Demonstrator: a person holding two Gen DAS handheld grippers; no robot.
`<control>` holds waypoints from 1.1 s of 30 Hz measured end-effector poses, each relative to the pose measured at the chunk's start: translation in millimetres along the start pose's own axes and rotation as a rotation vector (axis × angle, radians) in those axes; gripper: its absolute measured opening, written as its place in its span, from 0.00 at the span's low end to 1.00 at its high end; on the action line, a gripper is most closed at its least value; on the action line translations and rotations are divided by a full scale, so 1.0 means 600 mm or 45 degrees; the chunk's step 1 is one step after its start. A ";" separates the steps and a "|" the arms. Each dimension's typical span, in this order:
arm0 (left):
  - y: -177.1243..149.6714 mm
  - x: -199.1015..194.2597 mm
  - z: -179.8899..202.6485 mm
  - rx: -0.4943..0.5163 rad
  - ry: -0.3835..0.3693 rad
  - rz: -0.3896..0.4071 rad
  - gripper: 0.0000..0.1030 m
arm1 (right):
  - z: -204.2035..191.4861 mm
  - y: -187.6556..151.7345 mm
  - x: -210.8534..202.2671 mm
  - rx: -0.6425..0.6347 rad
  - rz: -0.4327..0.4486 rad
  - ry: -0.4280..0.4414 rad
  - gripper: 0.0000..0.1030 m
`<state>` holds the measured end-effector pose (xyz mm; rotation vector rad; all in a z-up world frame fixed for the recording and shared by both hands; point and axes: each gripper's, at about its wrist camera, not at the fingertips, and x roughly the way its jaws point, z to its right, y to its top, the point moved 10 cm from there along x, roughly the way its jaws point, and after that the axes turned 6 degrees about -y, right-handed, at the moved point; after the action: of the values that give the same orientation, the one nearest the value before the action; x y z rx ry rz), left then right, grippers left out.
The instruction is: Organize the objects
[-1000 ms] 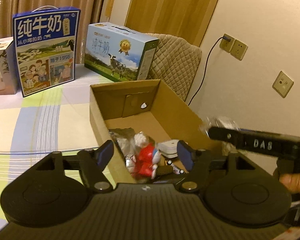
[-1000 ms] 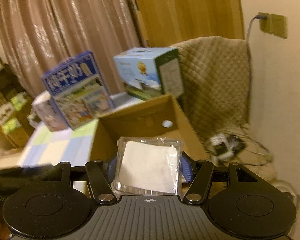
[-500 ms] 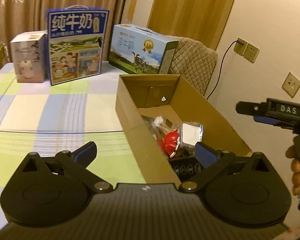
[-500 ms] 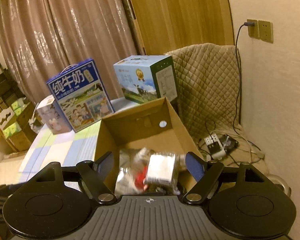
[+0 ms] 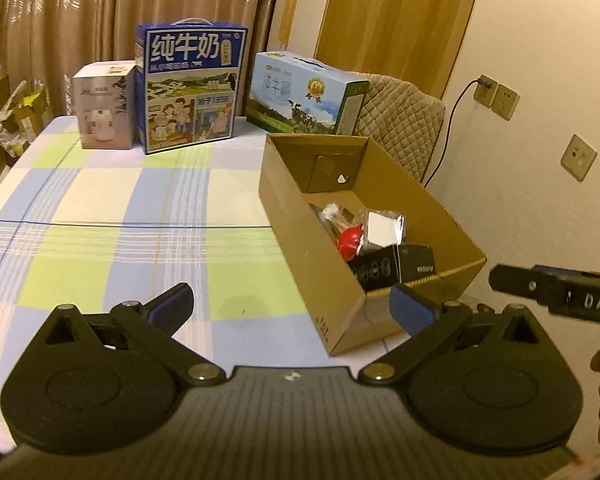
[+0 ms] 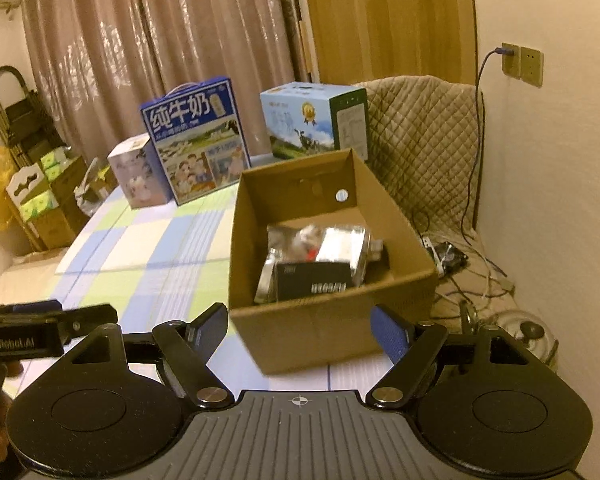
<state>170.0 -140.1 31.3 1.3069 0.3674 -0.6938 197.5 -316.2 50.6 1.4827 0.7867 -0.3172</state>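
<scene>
An open cardboard box (image 5: 300, 248) stands on the right part of the checked table. Inside lie a red toy (image 5: 350, 240), a clear packet with a white square (image 5: 382, 230) and a black box (image 5: 392, 266). My left gripper (image 5: 291, 304) hangs open before the box's near corner, with nothing between its fingers. In the right wrist view the cardboard box (image 6: 236, 240) sits straight ahead, the black box (image 6: 312, 280) and the clear packet (image 6: 340, 244) showing inside. My right gripper (image 6: 300, 324) is open and empty, just short of the box's front wall.
Two milk cartons (image 5: 190, 88) (image 5: 304, 96) and a small white box (image 5: 106, 110) stand at the table's far edge. A quilted chair (image 5: 400, 120) backs the cardboard box. Cables and a power strip (image 6: 448, 256) lie on the floor by the wall.
The right gripper let go of the clear packet, which dropped into the box. Both grippers opened wider and drew back from the box toward the table's near side.
</scene>
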 end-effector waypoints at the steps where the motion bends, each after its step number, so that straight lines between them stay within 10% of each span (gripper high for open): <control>1: -0.006 -0.008 -0.001 0.001 0.008 -0.002 0.99 | -0.004 -0.009 -0.006 -0.008 -0.002 -0.001 0.74; 33: -0.103 -0.099 -0.007 0.065 0.054 -0.015 0.99 | -0.057 -0.110 -0.074 -0.018 -0.042 -0.018 0.74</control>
<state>86.0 -126.8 20.4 1.3708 0.3942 -0.6896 113.9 -302.5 32.2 1.4538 0.8010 -0.3459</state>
